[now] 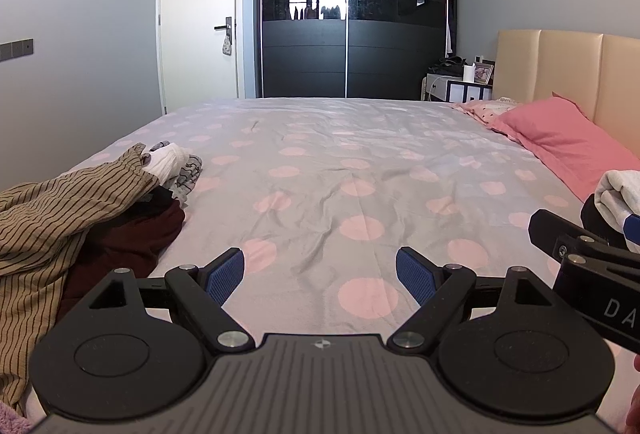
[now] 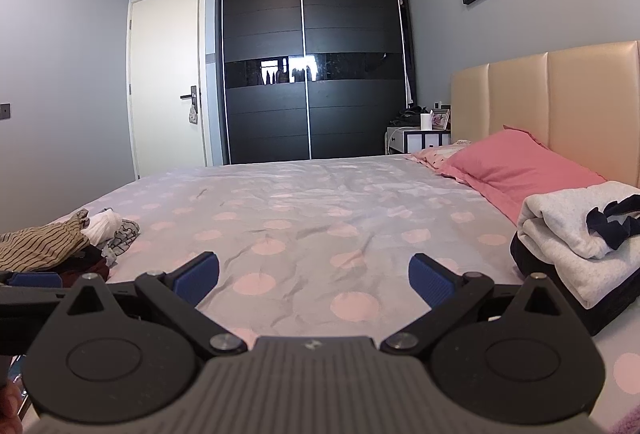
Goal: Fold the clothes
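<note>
Bedroom with a dark sliding wardrobe [image 1: 346,6] and a bed [image 1: 320,162] spread in grey with pink dots, its middle bare. Both claws hover low over that bare patch, released and holding nothing: the left claw [image 1: 320,274] and the right claw [image 2: 314,280] each show blue pads spread wide apart. Unfolded clothes lie heaped at the left edge, a brown striped garment [image 1: 60,210] on top of something maroon, with white and grey pieces beyond. Finished work appears to sit at the right, a folded grey sweatshirt [image 2: 572,230] stacked on a dark item, just beside the pink pillow [image 2: 520,162]. Judging by this, one piece is done and the next pickup is due; the left claw would need to swing toward the heap and pinch a single layer. Tangled garments could come up together.
</note>
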`<state>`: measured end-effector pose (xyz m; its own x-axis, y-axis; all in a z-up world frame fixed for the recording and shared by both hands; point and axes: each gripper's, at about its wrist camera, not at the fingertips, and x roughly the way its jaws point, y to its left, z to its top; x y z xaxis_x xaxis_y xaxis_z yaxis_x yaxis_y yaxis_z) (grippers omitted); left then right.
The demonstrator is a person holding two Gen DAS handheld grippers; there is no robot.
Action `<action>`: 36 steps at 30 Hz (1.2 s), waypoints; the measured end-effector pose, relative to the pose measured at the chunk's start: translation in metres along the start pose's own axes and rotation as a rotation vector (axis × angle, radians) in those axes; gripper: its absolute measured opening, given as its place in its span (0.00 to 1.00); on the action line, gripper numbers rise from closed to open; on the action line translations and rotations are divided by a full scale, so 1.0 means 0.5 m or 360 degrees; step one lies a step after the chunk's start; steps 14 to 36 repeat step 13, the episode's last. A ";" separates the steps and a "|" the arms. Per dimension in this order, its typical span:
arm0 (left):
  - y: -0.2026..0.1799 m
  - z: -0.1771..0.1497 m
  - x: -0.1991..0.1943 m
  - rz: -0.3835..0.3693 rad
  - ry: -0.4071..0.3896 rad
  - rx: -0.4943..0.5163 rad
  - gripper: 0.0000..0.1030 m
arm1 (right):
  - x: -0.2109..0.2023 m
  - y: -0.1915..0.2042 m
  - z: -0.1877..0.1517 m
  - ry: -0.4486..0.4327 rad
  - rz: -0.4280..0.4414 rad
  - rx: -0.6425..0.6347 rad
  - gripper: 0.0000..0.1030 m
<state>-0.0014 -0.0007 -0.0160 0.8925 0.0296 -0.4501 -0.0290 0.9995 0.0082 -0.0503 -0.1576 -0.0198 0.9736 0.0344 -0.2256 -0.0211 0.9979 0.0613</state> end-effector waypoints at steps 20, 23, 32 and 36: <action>-0.005 -0.001 -0.010 0.0013 -0.0049 0.0027 0.81 | -0.003 -0.006 -0.002 -0.0007 0.0012 0.0017 0.99; -0.005 -0.001 -0.010 0.0013 -0.0049 0.0027 0.81 | -0.003 -0.006 -0.002 -0.0007 0.0012 0.0017 0.99; -0.005 -0.001 -0.010 0.0013 -0.0049 0.0027 0.81 | -0.003 -0.006 -0.002 -0.0007 0.0012 0.0017 0.99; -0.005 -0.001 -0.010 0.0013 -0.0049 0.0027 0.81 | -0.003 -0.006 -0.002 -0.0007 0.0012 0.0017 0.99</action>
